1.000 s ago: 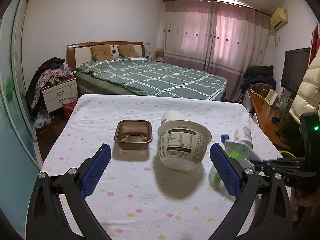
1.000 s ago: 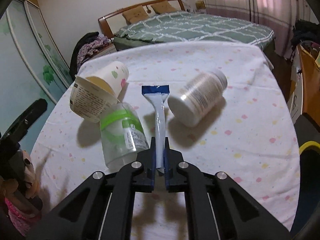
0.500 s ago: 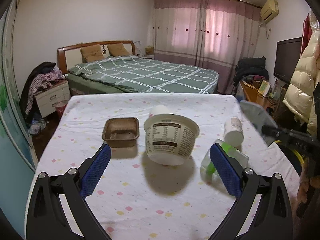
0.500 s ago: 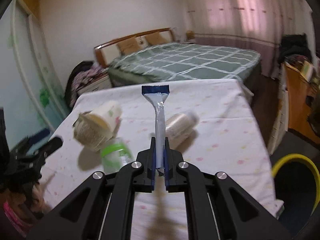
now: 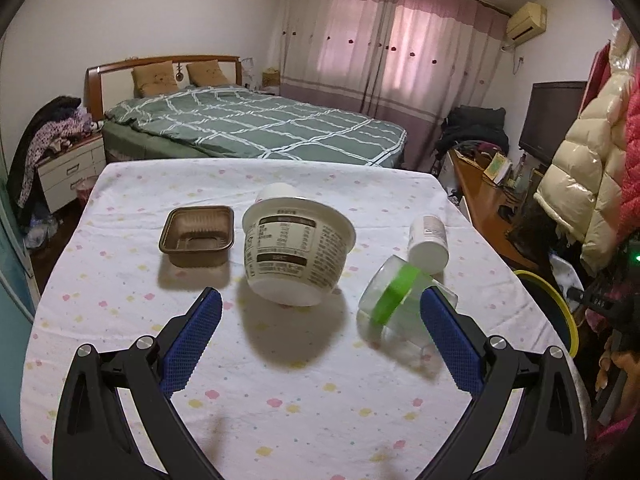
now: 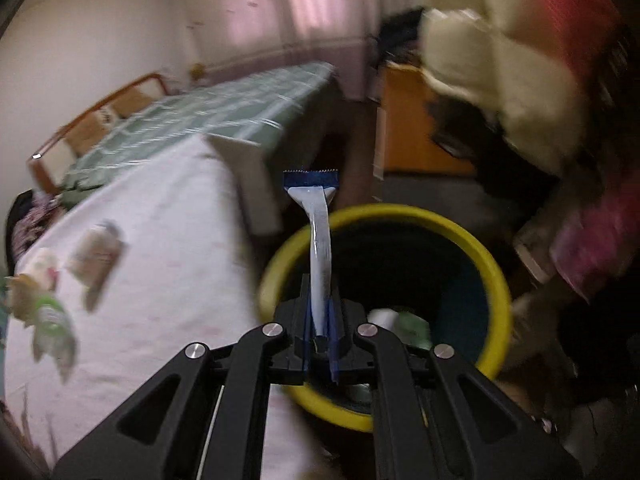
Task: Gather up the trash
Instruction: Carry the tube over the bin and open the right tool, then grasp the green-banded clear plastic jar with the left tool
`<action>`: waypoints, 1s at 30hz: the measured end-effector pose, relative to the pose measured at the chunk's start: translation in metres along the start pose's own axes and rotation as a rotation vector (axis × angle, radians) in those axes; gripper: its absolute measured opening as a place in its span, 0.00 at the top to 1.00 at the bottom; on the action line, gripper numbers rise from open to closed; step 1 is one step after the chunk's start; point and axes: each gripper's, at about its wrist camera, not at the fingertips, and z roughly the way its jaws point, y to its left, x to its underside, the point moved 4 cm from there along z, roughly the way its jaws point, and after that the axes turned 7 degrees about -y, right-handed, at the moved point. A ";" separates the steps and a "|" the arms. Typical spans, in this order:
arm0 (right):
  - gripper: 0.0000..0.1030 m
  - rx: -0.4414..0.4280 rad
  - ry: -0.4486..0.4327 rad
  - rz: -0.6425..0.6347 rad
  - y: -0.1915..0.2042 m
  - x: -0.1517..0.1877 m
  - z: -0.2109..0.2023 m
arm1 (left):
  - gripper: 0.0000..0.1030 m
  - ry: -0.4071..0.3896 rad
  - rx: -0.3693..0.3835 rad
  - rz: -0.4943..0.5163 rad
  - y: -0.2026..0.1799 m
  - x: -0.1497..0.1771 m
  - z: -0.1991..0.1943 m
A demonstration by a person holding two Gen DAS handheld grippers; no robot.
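Observation:
My right gripper [image 6: 320,332] is shut on a blue and white wrapper [image 6: 318,236] and holds it over the yellow-rimmed trash bin [image 6: 472,248], which has some trash inside. My left gripper [image 5: 320,332] is open and empty above the table. In front of it a white printed tub [image 5: 296,248] lies tipped, with a paper cup [image 5: 276,192] behind it. A clear jar with a green band [image 5: 394,296] lies by the right fingertip [image 5: 448,336]. A white bottle [image 5: 428,242] and a brown tray [image 5: 198,234] lie further off.
The table wears a white dotted cloth [image 5: 280,392]. The bin's rim [image 5: 560,304] shows off the table's right edge. A bed [image 5: 256,124], a nightstand [image 5: 68,168], a desk [image 5: 488,208] and hanging coats [image 5: 588,168] surround the table.
My right gripper has swung right off the table with the wrapper and now hangs over the bin. My left gripper has shifted only a little.

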 end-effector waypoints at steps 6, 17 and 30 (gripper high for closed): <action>0.87 0.088 0.018 0.065 -0.032 0.007 0.013 | 0.05 -0.006 0.002 0.036 -0.008 0.001 -0.002; 0.64 0.012 -0.043 0.035 0.001 0.012 -0.003 | 0.05 0.031 0.055 0.117 -0.031 0.009 0.004; 0.61 -0.070 -0.061 0.006 0.026 0.013 -0.007 | 0.05 0.199 0.163 0.234 -0.078 0.017 0.046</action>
